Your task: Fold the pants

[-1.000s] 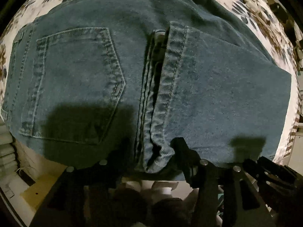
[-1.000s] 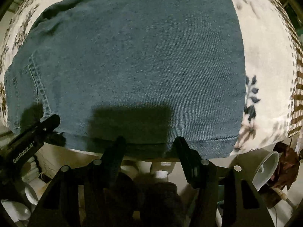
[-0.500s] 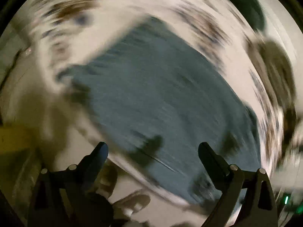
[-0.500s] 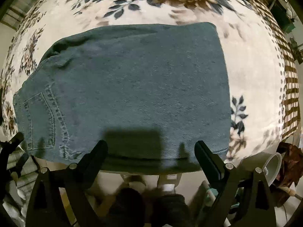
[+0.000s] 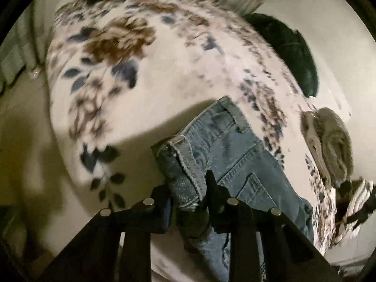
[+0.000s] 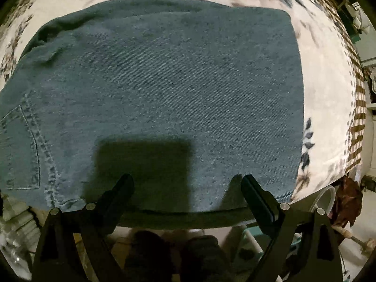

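Observation:
The blue denim pants [image 6: 178,89] lie folded on a floral bedspread [image 6: 329,75], with a back pocket [image 6: 18,150] at the left. My right gripper [image 6: 186,185] is open and empty over the near edge of the pants. In the left wrist view my left gripper [image 5: 188,188] is shut on the waistband end of the pants [image 5: 225,150], lifted a little off the bedspread [image 5: 145,89].
Dark clothes [image 5: 289,47] and a grey folded garment [image 5: 333,143] lie at the bed's far right edge. A pale plastic bin [image 6: 324,199] stands on the floor by the near right corner.
My left gripper opened, swung to the waistband end and shut on it. My right gripper opened and stays over the near edge.

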Demonstrator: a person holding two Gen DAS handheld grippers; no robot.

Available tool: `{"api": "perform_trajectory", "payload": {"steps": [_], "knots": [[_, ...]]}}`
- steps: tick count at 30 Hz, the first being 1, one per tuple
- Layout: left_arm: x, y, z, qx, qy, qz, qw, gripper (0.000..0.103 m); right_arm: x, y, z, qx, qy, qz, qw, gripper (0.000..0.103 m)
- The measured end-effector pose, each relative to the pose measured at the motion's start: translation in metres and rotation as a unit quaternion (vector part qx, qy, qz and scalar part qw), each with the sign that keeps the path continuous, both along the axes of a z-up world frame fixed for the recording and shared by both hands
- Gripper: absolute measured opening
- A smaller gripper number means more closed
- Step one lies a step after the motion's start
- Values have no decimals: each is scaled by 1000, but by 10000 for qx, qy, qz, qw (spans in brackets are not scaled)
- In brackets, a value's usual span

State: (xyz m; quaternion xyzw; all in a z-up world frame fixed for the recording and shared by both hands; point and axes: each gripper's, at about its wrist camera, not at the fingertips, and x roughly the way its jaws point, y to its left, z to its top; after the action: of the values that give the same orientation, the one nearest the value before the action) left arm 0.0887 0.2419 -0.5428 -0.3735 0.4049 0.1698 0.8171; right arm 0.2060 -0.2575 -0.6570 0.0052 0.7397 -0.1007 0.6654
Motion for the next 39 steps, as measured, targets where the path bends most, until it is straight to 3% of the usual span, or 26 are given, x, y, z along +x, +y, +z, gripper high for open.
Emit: {"api": "perform_trajectory", "payload": {"steps": [2,4,5,10,14,15,16,17,18,19,23,28,33,37,39], "knots": [[-3,6,-15,-181,52,38,9998,24,3,0,-3,-19,47,27,10000,95],[-6,15,-39,-515,220,140,9983,32,1,3,-17,-2,108,26,9999,95],[-13,20,-43,-657,202,242,9973,46,2,3,-17,25,118,17,9999,95],[-20,23,-53,-1292,35,518,9903,54,7,-3,-20,125,163,-31,9998,95],[-7,20,-54,-1284,-172,580,9899,83,6,-5,-26,118,181,13,9998,95],[1,18,-52,-1152,-133,549,9917,84,6,-6,-26,114,178,16,9998,95],[10,16,-49,-993,-125,492,9938,84,6,-6,-25,122,170,0,9998,95],[15,14,-46,-902,-161,464,9947,77,6,-7,-25,143,160,-26,9998,95],[21,14,-44,-794,-109,516,9955,45,6,-8,-25,170,147,-50,9997,95],[24,15,-43,-769,-44,542,9956,33,5,-10,-26,195,134,-67,9997,95],[27,1,-12,-245,-170,406,9987,28,7,-15,-21,339,37,-109,9994,95],[22,-42,59,801,-505,23,9955,27,13,-32,-9,799,-155,-188,9965,95],[24,-109,130,1498,-962,-581,9823,27,13,-59,14,1302,-444,-234,9902,95],[24,-188,176,1670,-1405,-1405,9657,27,6,-91,38,1433,-657,-342,9869,95],[24,-233,185,1672,-1558,-1897,9549,21,-1,-116,47,1462,-768,-454,9852,95]]}}
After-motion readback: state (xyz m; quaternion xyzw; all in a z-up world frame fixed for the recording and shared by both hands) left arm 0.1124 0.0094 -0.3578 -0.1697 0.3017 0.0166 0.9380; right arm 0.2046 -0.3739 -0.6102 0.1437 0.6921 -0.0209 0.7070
